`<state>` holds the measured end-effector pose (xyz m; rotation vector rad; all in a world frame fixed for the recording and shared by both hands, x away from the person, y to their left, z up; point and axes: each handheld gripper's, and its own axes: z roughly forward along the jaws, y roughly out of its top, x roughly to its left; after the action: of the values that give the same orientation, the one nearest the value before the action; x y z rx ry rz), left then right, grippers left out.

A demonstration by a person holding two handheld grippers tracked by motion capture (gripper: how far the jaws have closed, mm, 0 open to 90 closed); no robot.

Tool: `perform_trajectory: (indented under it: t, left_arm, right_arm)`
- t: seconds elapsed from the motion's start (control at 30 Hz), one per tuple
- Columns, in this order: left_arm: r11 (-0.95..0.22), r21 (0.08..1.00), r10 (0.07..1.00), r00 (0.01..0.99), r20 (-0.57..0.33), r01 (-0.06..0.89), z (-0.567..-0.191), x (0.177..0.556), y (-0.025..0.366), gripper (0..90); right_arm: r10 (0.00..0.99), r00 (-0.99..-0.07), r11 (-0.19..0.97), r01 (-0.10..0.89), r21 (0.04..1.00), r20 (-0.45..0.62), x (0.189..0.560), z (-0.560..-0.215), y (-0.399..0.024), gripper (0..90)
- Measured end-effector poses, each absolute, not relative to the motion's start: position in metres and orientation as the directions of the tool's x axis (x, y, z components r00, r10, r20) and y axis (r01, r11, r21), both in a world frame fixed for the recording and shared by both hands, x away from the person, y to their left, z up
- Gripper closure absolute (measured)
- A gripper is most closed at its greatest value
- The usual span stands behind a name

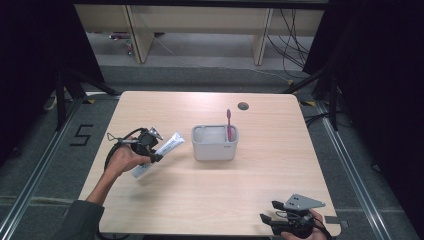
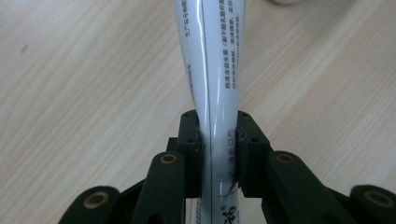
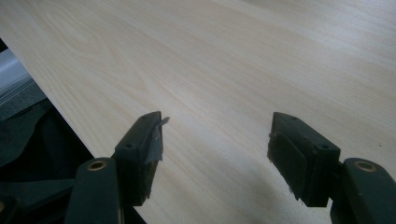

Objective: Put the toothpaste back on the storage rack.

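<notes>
My left gripper (image 1: 156, 156) pinches toothpaste tube (image 1: 159, 154) mid-body, likely for the holder (image 1: 215, 150) to its right; right gripper (image 1: 270, 220) parked near, wide open, empty.

obj: white toothpaste tube (image 2: 215, 70) | pose: tilted, prob. off table | pinched mid-body

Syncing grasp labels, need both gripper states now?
Left gripper: shut on the white plastic toothpaste tube, held over the wooden table.
Right gripper: open, holding nothing.

White plastic toothpaste tube (image 2: 215, 70), black print; grey rectangular holder box (image 1: 215, 143); magenta toothbrush (image 1: 229, 125); pale wood-grain tabletop (image 1: 210, 195).
</notes>
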<state>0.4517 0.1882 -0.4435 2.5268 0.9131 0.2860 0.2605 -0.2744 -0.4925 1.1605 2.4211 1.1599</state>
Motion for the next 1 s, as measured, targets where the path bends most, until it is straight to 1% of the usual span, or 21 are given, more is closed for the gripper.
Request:
perform_trajectory:
  t: [0.03,0.07,0.1,0.13,0.17,0.2,0.27,0.3,0.33,0.37,0.4,0.43,0.47,0.57,0.67,0.83,0.93,0.97,1.0]
  left_arm:
    - [-0.658,0.497,0.663,0.748,0.026,0.566,-0.44,0.451,0.19,74.8]
    - [-0.64,0.518,0.672,0.74,0.018,0.568,-0.439,0.451,0.19,74.8]
    - [-0.64,0.518,0.672,0.74,0.018,0.568,-0.439,0.451,0.19,74.8]
    - [-0.622,0.559,0.67,0.742,0.019,0.548,-0.436,0.452,0.192,74.8]
    - [-0.622,0.559,0.67,0.742,0.019,0.548,-0.436,0.452,0.192,74.8]
    - [-0.602,0.587,0.673,0.739,0.007,0.542,-0.432,0.451,0.194,74.8]
    - [-0.573,0.621,0.681,0.732,-0.002,0.535,-0.428,0.451,0.196,74.8]
    - [-0.573,0.621,0.681,0.732,-0.002,0.535,-0.428,0.451,0.196,74.8]
    - [-0.55,0.651,0.686,0.727,-0.005,0.523,-0.424,0.451,0.198,74.8]
    - [-0.55,0.651,0.686,0.727,-0.005,0.523,-0.424,0.451,0.198,74.8]
    - [-0.508,0.687,0.699,0.715,-0.023,0.519,-0.422,0.451,0.2,74.8]
    - [-0.508,0.687,0.699,0.715,-0.023,0.519,-0.422,0.451,0.2,74.8]
    - [-0.481,0.717,0.713,0.701,-0.016,0.505,-0.419,0.45,0.201,74.8]
    - [-0.452,0.738,0.721,0.693,-0.03,0.502,-0.417,0.449,0.201,74.8]
    - [-0.406,0.776,0.732,0.68,-0.039,0.482,-0.414,0.447,0.201,74.7]
    - [-0.378,0.794,0.721,0.689,-0.069,0.475,-0.411,0.446,0.198,74.7]
    - [-0.339,0.819,0.737,0.672,-0.076,0.464,-0.409,0.445,0.192,74.8]
    - [-0.346,0.815,0.734,0.675,-0.073,0.464,-0.408,0.446,0.193,74.8]
    - [-0.323,0.825,0.744,0.663,-0.081,0.463,-0.408,0.446,0.191,74.8]
  right_arm:
    - [0.733,-0.668,0.377,0.561,0.737,0.133,0.261,-0.493,-0.274,35.9]
    - [0.745,-0.65,0.359,0.58,0.731,0.149,0.259,-0.492,-0.273,35.9]
    - [0.745,-0.65,0.359,0.58,0.731,0.149,0.259,-0.492,-0.273,35.9]
    - [0.731,-0.67,0.38,0.557,0.738,0.129,0.261,-0.493,-0.274,35.9]
    - [0.731,-0.67,0.38,0.557,0.738,0.129,0.261,-0.493,-0.274,35.9]
    - [0.736,-0.662,0.372,0.57,0.733,0.141,0.26,-0.492,-0.274,35.9]
    - [0.737,-0.663,0.375,0.561,0.738,0.13,0.261,-0.493,-0.274,35.8]
    - [0.737,-0.663,0.375,0.561,0.738,0.13,0.261,-0.493,-0.274,35.8]
    - [0.732,-0.671,0.388,0.552,0.738,0.117,0.261,-0.492,-0.275,35.9]
    - [0.732,-0.671,0.388,0.552,0.738,0.117,0.261,-0.492,-0.275,35.9]
    - [0.73,-0.672,0.379,0.552,0.743,0.126,0.261,-0.493,-0.275,35.9]
    - [0.73,-0.672,0.379,0.552,0.743,0.126,0.261,-0.493,-0.275,35.9]
    - [0.731,-0.671,0.379,0.554,0.741,0.128,0.262,-0.493,-0.275,35.8]
    - [0.734,-0.669,0.384,0.55,0.741,0.117,0.261,-0.493,-0.275,35.8]
    - [0.738,-0.661,0.371,0.566,0.736,0.136,0.261,-0.492,-0.275,35.8]
    - [0.739,-0.663,0.383,0.555,0.738,0.115,0.262,-0.492,-0.276,35.8]
    - [0.738,-0.666,0.389,0.553,0.737,0.11,0.261,-0.491,-0.277,35.8]
    - [0.736,-0.667,0.383,0.554,0.739,0.119,0.261,-0.492,-0.276,35.8]
    - [0.737,-0.666,0.382,0.554,0.739,0.118,0.262,-0.492,-0.276,35.8]
